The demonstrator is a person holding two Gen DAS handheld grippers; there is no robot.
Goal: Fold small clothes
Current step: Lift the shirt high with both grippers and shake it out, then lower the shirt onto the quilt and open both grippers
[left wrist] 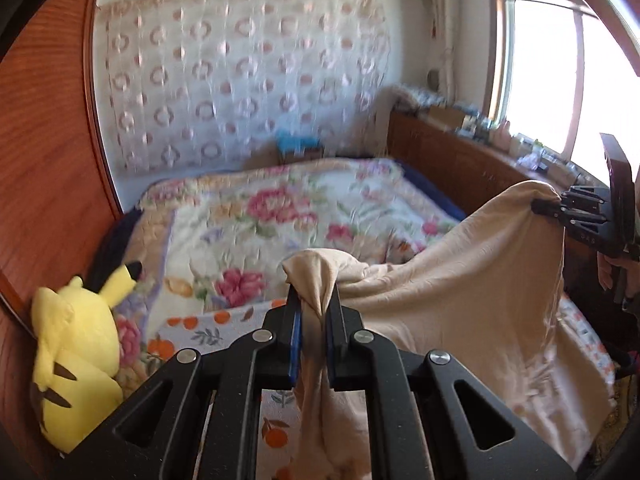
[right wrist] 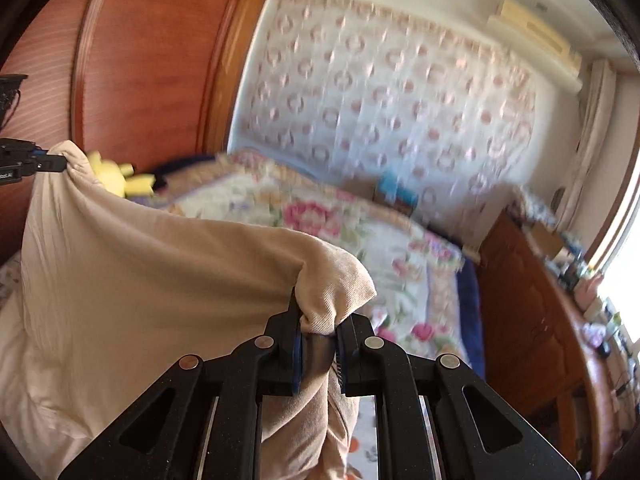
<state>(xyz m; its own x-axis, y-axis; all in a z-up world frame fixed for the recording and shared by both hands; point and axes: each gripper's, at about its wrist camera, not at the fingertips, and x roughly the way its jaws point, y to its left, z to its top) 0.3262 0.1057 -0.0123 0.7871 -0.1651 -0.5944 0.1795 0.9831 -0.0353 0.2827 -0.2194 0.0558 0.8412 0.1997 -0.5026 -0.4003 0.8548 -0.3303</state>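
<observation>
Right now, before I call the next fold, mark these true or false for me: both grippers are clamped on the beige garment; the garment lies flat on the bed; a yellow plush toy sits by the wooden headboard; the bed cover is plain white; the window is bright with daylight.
1. Both grippers hold the beige garment. True: the left gripper and the right gripper each pinch a bunched corner.
2. The garment lies flat on the bed. False: it hangs stretched between the two grippers, raised above the bed.
3. A yellow plush toy sits by the wooden headboard. True.
4. The bed cover is plain white. False: it has a floral print.
5. The window is bright with daylight. True.
</observation>
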